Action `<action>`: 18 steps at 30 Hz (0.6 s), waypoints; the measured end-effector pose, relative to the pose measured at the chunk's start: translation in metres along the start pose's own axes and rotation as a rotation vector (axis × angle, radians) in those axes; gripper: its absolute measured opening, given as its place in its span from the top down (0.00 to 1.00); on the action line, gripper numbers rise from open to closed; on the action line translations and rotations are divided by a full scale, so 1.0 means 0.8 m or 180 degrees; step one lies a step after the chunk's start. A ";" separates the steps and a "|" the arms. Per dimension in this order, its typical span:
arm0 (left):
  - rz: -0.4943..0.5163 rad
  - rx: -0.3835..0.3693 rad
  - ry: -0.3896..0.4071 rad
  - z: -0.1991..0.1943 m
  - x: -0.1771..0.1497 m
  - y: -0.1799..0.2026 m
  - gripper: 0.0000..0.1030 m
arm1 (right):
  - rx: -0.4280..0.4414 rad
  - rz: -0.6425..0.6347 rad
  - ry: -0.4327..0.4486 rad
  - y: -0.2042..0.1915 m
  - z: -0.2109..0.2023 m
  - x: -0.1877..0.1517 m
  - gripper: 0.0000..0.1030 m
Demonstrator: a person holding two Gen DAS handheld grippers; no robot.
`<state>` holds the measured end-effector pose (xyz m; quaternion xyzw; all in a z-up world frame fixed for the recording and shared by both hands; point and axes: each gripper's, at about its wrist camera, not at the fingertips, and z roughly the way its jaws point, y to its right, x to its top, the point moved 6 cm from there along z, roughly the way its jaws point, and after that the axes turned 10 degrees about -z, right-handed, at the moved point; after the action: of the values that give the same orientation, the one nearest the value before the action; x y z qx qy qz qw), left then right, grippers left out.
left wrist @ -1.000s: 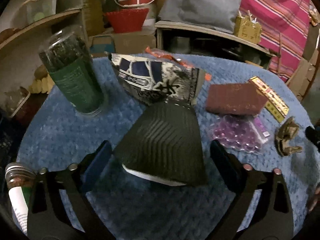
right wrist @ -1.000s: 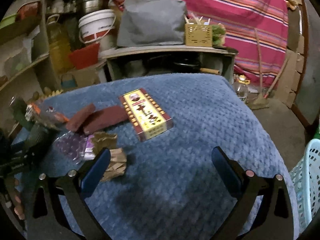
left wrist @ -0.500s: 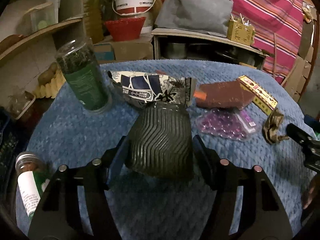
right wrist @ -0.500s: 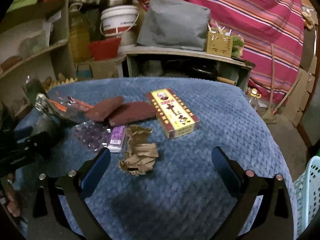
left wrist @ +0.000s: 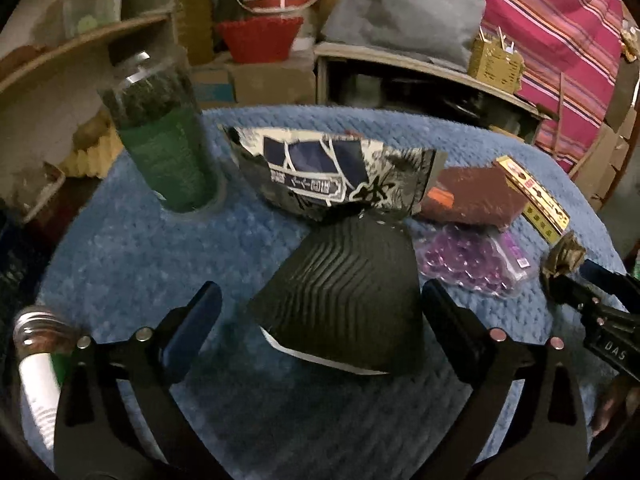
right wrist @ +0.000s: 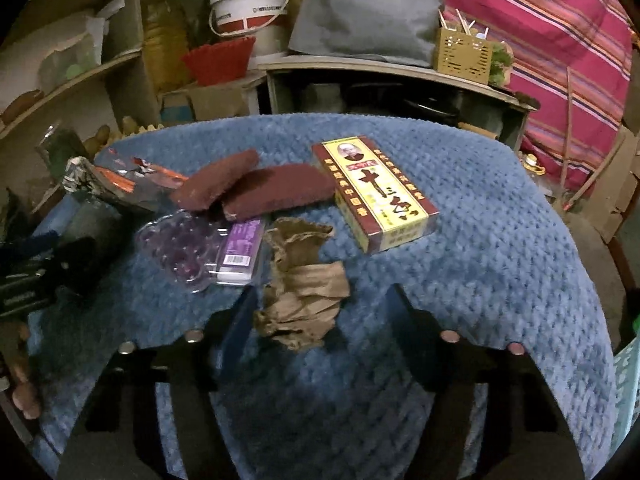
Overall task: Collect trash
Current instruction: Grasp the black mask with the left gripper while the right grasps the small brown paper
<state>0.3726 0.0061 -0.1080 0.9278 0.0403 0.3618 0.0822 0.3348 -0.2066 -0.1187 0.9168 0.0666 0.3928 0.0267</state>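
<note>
Looking along the left gripper [left wrist: 320, 312], its fingers [left wrist: 192, 320] stand wide apart after having just been opening, and the black ribbed paper cup [left wrist: 344, 300] lying on its side sits between them, touched by neither pad; a crumpled black-and-white printed wrapper [left wrist: 336, 172] rests against the cup's far end, toward the far edge of the blue knitted surface [left wrist: 140, 248]; a tall clear jar with a green label [left wrist: 164, 140] stands near the left edge; a clear pack of purple beads [left wrist: 472, 268] lies right of the cup, with a dark red scouring pad [left wrist: 476, 200] beyond it; at the right edge the right gripper [left wrist: 576, 280] reaches a crumpled brown paper scrap [left wrist: 564, 256].

Looking along the right gripper [right wrist: 320, 312], its fingers [right wrist: 240, 316] have just been closing and sit half drawn in on either side of the crumpled brown paper scrap [right wrist: 304, 292], in the middle of the surface [right wrist: 500, 260]; whether the pads already press it I cannot tell; a yellow-and-red printed box [right wrist: 376, 192] lies beyond it; a pale blue slotted basket [right wrist: 626, 392] shows past the right edge.
</note>
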 end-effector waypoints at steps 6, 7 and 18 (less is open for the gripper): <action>0.0306 0.0029 -0.0072 0.004 -0.015 0.021 0.14 | 0.0169 0.0039 0.0053 0.001 -0.005 -0.002 0.65; 0.0349 0.0042 -0.0054 0.003 -0.016 0.023 0.15 | 0.0172 0.0038 0.0068 0.001 -0.007 -0.002 0.65; 0.0282 0.0122 0.0110 -0.039 -0.018 0.023 0.16 | 0.0098 0.0196 0.0234 0.039 -0.045 -0.006 0.65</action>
<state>0.3409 -0.0102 -0.0916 0.9237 0.0075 0.3802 0.0476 0.3085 -0.2383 -0.0940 0.9037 0.0453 0.4257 -0.0019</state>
